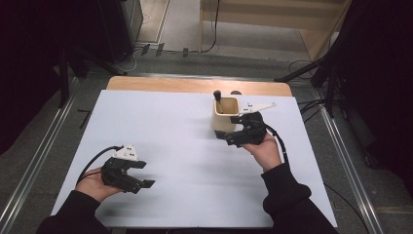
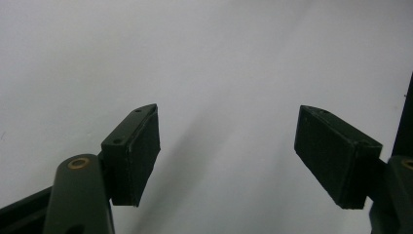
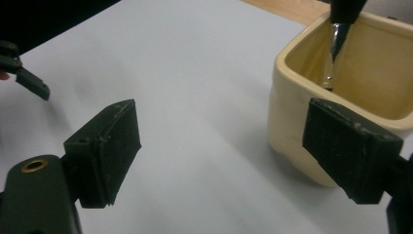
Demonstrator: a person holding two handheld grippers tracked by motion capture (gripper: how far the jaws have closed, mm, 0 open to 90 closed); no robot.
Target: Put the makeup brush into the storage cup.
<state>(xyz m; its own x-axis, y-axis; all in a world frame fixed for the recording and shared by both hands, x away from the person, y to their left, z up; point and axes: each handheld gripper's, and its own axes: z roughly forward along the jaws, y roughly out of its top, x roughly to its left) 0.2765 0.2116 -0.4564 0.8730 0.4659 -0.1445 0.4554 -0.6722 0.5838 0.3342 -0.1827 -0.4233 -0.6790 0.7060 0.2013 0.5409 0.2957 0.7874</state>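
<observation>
While the left gripper [image 1: 139,176] rests at seven o'clock with jaws apart and empty, the right gripper [image 1: 228,135] sits just beside the cream cup [image 1: 226,117] at one o'clock. Its jaws are apart too, clamping nothing. A dark-handled tool [image 1: 218,101] stands in the cup.

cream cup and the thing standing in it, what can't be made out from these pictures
- Lower end of the black-handled utensil: hidden inside the cream cup in the right gripper view; its handle top is cut off by the upper edge.
- What kind of utensil it is: too small in the high view.
- Cup's right side: cut off by the frame edge, and its near wall is partly covered by the right tool.
- Cup's base: behind that tool in the high view.
</observation>
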